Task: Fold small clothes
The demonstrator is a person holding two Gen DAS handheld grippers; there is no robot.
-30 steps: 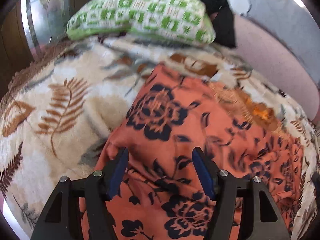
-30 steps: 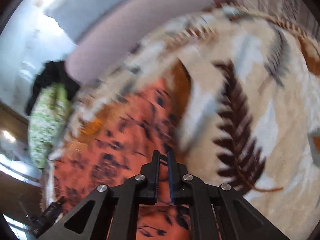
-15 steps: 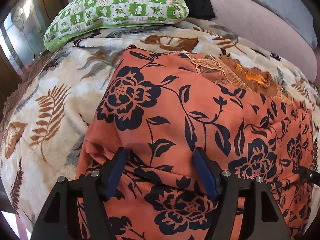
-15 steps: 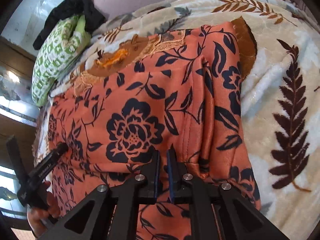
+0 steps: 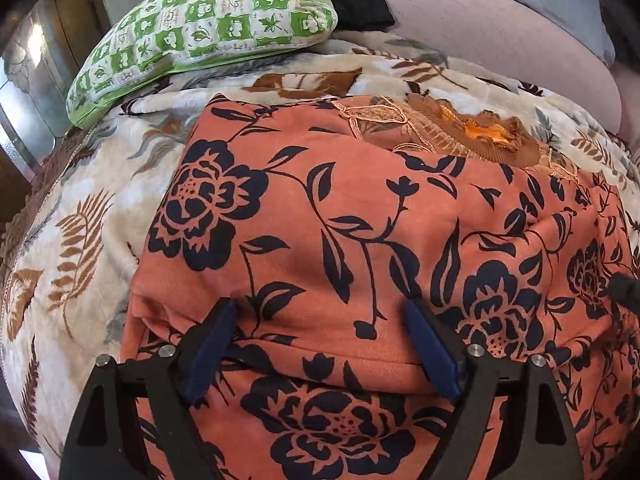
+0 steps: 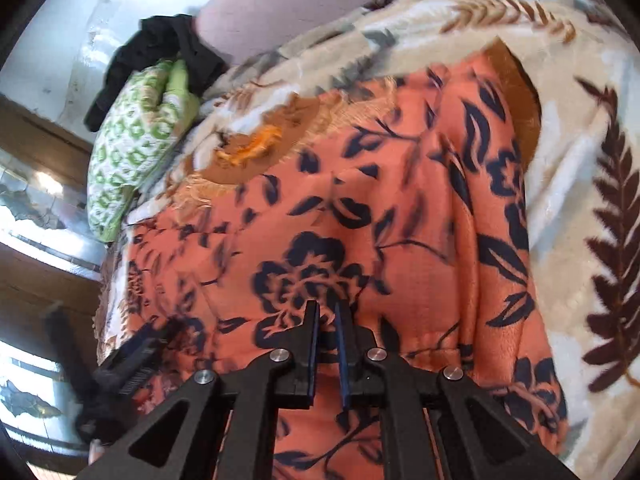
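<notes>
Orange floral garment (image 5: 360, 216), folded edge nearest

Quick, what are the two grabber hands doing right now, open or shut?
Left gripper: jaws opening, spread over the orange floral garment, not pinching it.
Right gripper: shut on the garment's folded edge.

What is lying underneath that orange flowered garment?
The orange flowered garment lies on a cream blanket with brown fern leaves, which shows around its edges. The garment is folded over itself, so anything between or beneath its layers is covered and cannot be seen.
</notes>
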